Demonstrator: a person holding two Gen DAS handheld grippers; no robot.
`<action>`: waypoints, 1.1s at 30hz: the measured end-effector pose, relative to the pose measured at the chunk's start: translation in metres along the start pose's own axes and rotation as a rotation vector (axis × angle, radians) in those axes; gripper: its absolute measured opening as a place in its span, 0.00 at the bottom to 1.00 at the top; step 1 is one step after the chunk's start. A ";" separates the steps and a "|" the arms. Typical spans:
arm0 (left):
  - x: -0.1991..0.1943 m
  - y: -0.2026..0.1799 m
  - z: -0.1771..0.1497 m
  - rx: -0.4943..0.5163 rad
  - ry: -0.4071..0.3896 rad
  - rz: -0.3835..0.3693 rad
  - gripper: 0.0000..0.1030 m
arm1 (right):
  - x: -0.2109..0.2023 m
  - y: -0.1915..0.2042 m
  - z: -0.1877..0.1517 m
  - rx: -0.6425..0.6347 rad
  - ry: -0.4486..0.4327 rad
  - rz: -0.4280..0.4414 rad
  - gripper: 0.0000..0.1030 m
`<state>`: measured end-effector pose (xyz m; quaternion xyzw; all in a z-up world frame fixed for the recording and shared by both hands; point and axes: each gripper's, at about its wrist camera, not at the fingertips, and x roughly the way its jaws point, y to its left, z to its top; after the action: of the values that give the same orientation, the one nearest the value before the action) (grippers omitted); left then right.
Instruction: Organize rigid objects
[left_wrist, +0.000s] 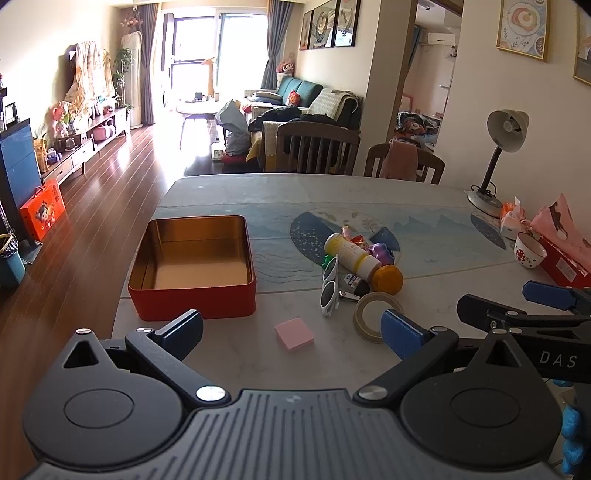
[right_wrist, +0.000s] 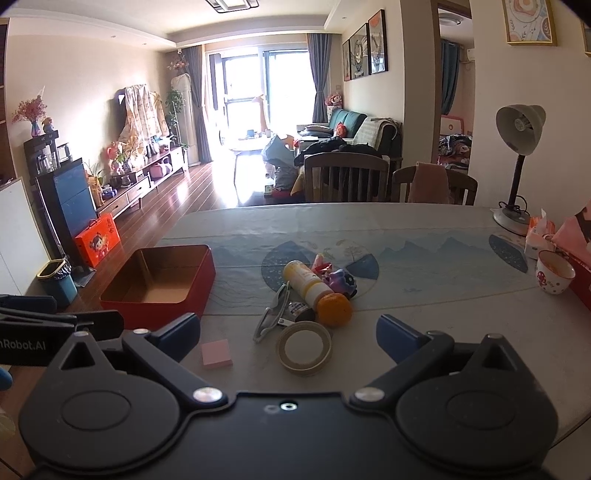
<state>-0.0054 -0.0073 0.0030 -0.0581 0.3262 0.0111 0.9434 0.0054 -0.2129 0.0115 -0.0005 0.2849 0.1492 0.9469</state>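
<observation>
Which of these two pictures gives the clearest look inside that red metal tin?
The left wrist view: the open red metal tin sits closer and shows its whole gold floor, empty. The right wrist view shows it off to the left, its interior partly shadowed.

Strong daylight pours through the far glass doors (right_wrist: 258, 99), blown out to white, and glares off the wooden floor (left_wrist: 122, 192). The table (left_wrist: 369, 199) is evenly lit with soft shadows. Both views bend at the edges, with dark corners.
</observation>
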 end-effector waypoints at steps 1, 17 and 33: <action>0.000 0.000 0.000 0.000 -0.002 -0.001 1.00 | 0.001 -0.001 0.000 0.000 0.001 0.000 0.99; 0.051 -0.012 0.019 -0.048 0.022 0.042 1.00 | 0.043 -0.028 0.003 -0.043 0.044 0.033 0.99; 0.161 -0.022 -0.001 -0.065 0.188 0.103 1.00 | 0.140 -0.039 -0.027 -0.287 0.203 0.188 0.87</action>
<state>0.1222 -0.0323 -0.0954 -0.0725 0.4152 0.0648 0.9045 0.1127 -0.2132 -0.0901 -0.1238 0.3538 0.2749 0.8854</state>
